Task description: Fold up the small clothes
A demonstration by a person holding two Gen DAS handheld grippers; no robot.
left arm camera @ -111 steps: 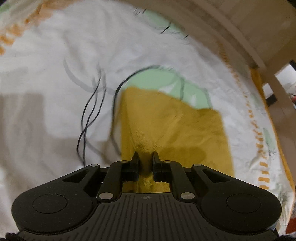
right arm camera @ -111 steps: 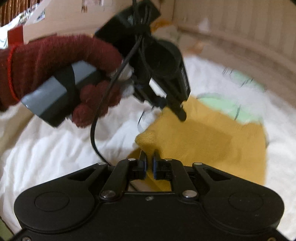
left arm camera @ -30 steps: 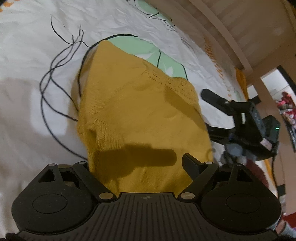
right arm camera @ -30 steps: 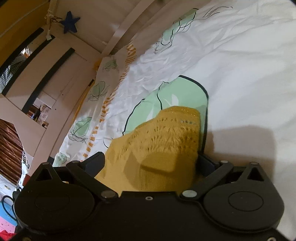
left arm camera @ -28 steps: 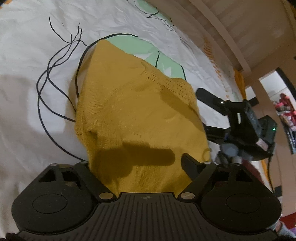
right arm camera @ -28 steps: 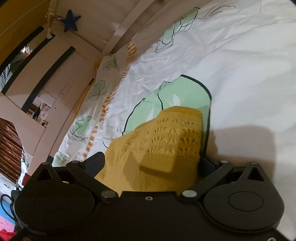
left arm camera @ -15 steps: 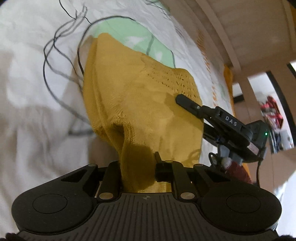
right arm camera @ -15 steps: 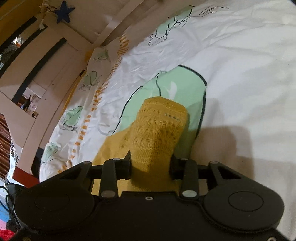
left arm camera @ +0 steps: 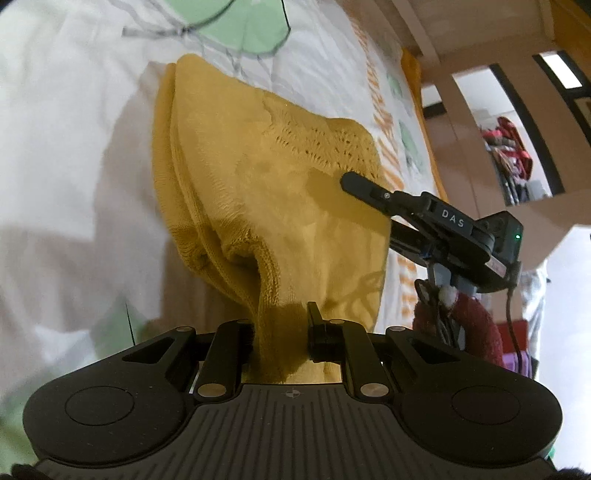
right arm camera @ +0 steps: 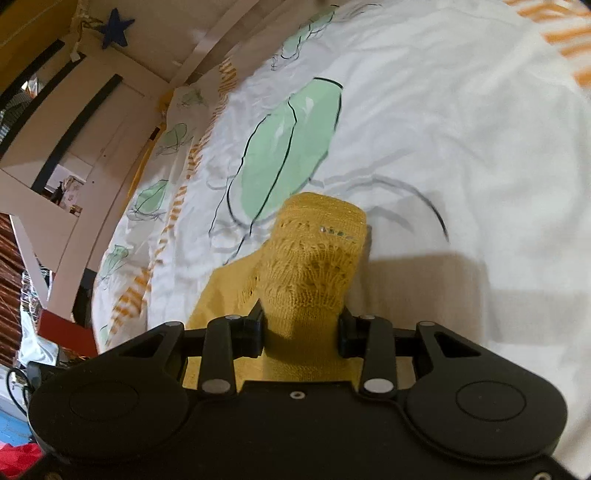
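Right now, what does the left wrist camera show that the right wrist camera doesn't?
Only the left wrist view shows the right gripper from outside, held by a hand in a dark red glove, its finger over the lacy edge.

Only the right wrist view shows a blue star on the wooden frame.

Both show the mustard knitted garment pinched at the near edge, the left gripper clamping it, over the leaf-print bedsheet.

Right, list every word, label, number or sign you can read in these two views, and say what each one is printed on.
"DAS": white letters on the black finger arm of the right gripper, seen from the left wrist view.
Small light sticker on that gripper's body: too small and blurred to read.
Yellow knit garment, printed bedsheet: only drawn leaves and stripes, no text.
Right wrist view: nothing legible.
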